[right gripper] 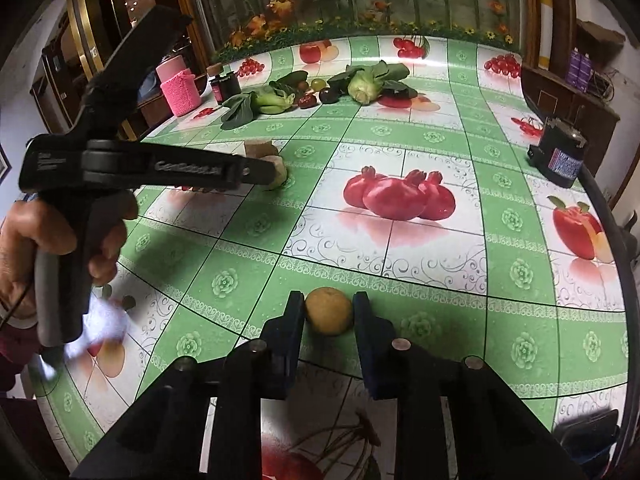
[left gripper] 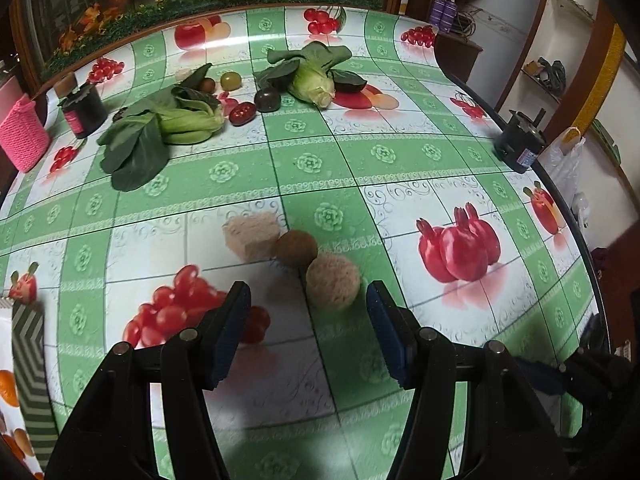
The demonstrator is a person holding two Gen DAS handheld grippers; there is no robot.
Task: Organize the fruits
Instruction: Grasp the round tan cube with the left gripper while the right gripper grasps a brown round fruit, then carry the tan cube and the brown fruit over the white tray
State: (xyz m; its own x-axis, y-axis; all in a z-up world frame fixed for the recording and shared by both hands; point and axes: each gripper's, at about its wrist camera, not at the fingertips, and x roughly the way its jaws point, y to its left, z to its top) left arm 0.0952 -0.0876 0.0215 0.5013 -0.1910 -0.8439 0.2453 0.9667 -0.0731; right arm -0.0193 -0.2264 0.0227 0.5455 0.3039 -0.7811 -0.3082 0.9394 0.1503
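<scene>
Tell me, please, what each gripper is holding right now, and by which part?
The right gripper is shut on the round yellow-brown fruit, pads pressing its left and right sides. The left gripper is open and holds nothing.

We see right gripper (right gripper: pixel 329 312) clamped on a yellow-brown fruit (right gripper: pixel 329 315) on the tablecloth (right gripper: pixel 440 240); left gripper (right gripper: pixel 276 170), hand-held, over pale objects further back.

Mid table (right gripper: pixel 400 248) is bare cloth, wide lane for either gripper. Far edge is crowded: bok choy (left gripper: pixel 168 128), cabbage (left gripper: pixel 316 84), and tomatoes (left gripper: pixel 256 106) between them, w/ a black jar (left gripper: pixel 84 110) and pink holder (left gripper: pixel 24 138) on the left. Black motor (right gripper: pixel 558 152) blocks the right rim. Brown fruit (left gripper: pixel 295 249), pale ball (left gripper: pixel 333 286) and tan block (left gripper: pixel 251 236) sit touching, just ahead of left gripper (left gripper: pixel 308 308).
</scene>
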